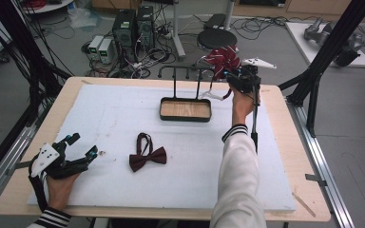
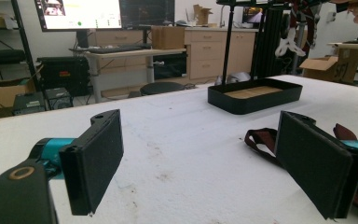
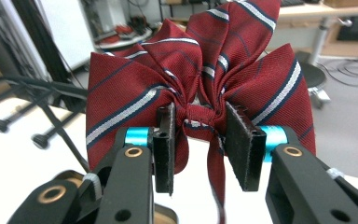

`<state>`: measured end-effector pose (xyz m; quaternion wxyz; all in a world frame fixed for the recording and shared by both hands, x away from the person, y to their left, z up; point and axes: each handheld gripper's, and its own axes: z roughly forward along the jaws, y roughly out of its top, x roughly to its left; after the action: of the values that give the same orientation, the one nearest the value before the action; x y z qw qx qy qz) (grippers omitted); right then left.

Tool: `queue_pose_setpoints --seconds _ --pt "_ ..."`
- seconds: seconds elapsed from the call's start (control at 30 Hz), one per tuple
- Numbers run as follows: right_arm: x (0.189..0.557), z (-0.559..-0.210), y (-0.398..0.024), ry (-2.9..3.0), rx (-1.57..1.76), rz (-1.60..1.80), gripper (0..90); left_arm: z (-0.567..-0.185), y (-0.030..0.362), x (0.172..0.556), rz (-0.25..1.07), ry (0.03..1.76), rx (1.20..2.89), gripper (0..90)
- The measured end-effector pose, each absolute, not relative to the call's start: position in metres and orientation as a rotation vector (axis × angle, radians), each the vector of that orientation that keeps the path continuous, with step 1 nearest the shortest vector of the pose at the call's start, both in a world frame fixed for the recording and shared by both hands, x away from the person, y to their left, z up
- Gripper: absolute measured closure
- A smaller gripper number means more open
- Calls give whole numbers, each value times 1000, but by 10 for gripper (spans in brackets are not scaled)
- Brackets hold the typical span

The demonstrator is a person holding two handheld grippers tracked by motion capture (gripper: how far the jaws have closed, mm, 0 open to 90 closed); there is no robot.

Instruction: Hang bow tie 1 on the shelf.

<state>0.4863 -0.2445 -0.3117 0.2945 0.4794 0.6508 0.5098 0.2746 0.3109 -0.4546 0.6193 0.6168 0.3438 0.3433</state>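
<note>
The striped red bow tie of woven fabric, with thin white and navy bands across its folded wings, is pinched at its gathered centre knot between the flat black pads of the right gripper, whose jaws are clenched on it. Its wings fan out in soft pleats above the jaws, and a narrow strap of the same cloth hangs down between them. In the high view this bow tie is held in the air at the far right of the table, just beside the top bar of the black metal rack, a thin-rodded stand with small hooks rising from a shallow black tray with a wooden floor. The right gripper sits above the tray's right end, held by a hand in a white sleeve.

Nearer, around the middle of the board, a plain dark maroon bow tie lies flat with its strap looped towards the far side. It rests on the white foam sheet, matt and slightly scuffed, which covers the pale wooden tabletop.

At the near left, the left gripper rests low over the foam with its jaws released and spread wide, nothing between them; its felt-like rectangular pads face each other across bare foam, well apart from the maroon tie.
</note>
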Motion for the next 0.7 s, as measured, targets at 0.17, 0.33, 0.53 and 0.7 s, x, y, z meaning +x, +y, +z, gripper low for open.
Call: queue_pose_setpoints --seconds 0.17,0.33,0.53,0.7 --pt "486 -315 -258 1743 1307 1293 656 -455 311 275 790 789 1421 159" --pt "487 -317 -264 1744 1323 1282 653 -455 311 275 792 789 1423 159" --pt "491 -321 -264 1740 1336 1295 650 -455 311 274 793 788 1425 159" --pt "493 -324 -264 1756 1336 1279 629 -455 311 275 793 788 1425 159"
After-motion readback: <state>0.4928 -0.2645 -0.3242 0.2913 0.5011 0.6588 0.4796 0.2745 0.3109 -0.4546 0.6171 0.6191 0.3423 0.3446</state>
